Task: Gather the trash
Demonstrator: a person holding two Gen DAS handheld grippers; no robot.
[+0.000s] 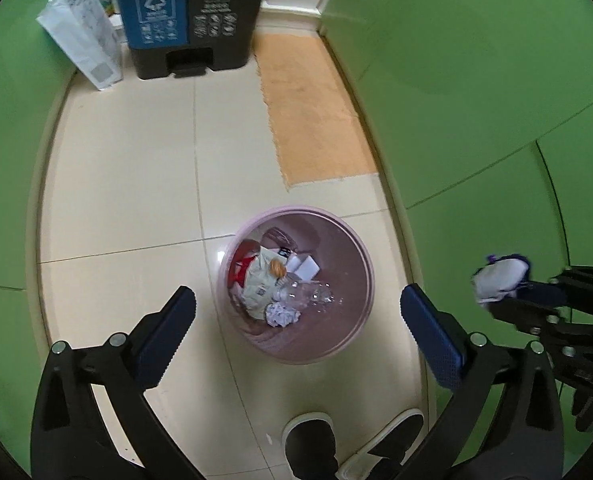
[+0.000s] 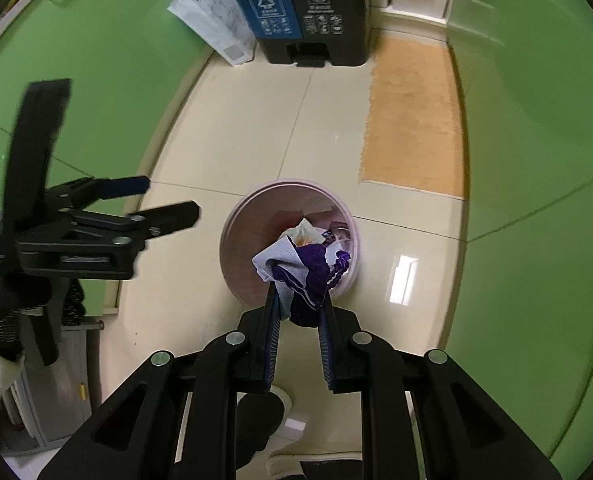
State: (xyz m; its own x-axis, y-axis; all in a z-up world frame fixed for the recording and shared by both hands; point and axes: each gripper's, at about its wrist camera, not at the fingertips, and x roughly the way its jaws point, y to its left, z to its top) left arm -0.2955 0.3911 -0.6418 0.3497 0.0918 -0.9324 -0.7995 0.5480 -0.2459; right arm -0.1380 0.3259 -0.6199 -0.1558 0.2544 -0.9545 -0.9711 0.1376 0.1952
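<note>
A pink round waste bin (image 1: 362,252) stands on the tiled floor, holding a crumpled paper ball (image 1: 282,314), a clear plastic bottle (image 1: 312,294) and a printed paper bag (image 1: 260,280). My left gripper (image 1: 298,300) hangs above it, open wide, with nothing between its blue pads. In the right wrist view the left gripper (image 2: 170,200) is left of the bin (image 2: 232,232). My right gripper (image 2: 300,292) is shut on a purple and white wrapper (image 2: 308,268), held over the bin's near rim. The left wrist view shows that wrapper (image 1: 500,276) at the far right.
A black two-compartment pedal bin (image 1: 188,20) stands at the far end, a white paper bag (image 1: 84,40) leaning beside it. An orange mat (image 1: 312,108) lies along the right. Green cabinet fronts (image 1: 476,80) close in both sides. The person's shoes (image 1: 308,436) are just below the bin.
</note>
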